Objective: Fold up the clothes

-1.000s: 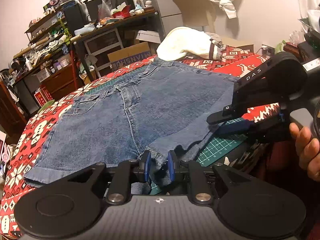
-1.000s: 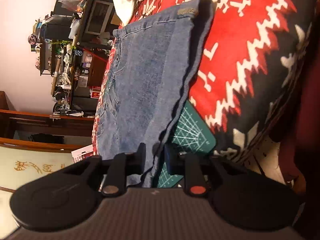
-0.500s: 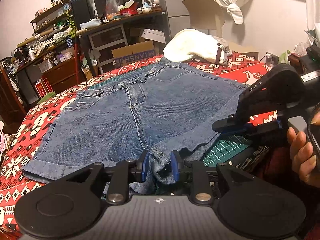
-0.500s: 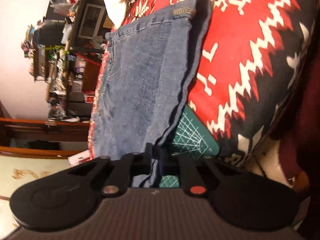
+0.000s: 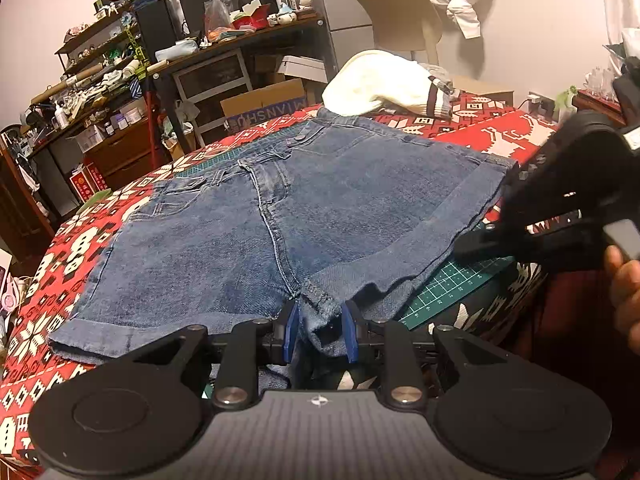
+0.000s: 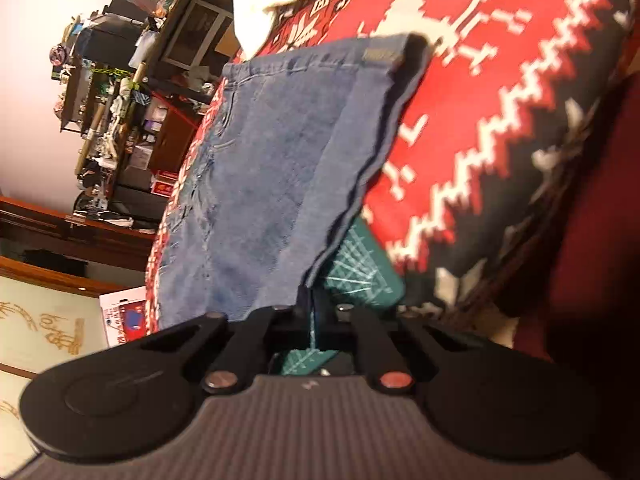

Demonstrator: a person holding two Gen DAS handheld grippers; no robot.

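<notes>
Black left tool (image 5: 319,328), blue pads (image 5: 291,330); silver screws.

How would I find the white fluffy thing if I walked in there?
Look at the bed with the red patterned blanket. Blue denim shorts lie spread across it, and just past their waistband, on the far side, sits the cream sweater. It is the only pale, soft heap there, with a dark-striped cuff at one end.

Blue denim shorts (image 5: 248,236) lie spread flat, front up, waistband away, hems cuffed, on a red patterned blanket (image 5: 60,256).
</notes>
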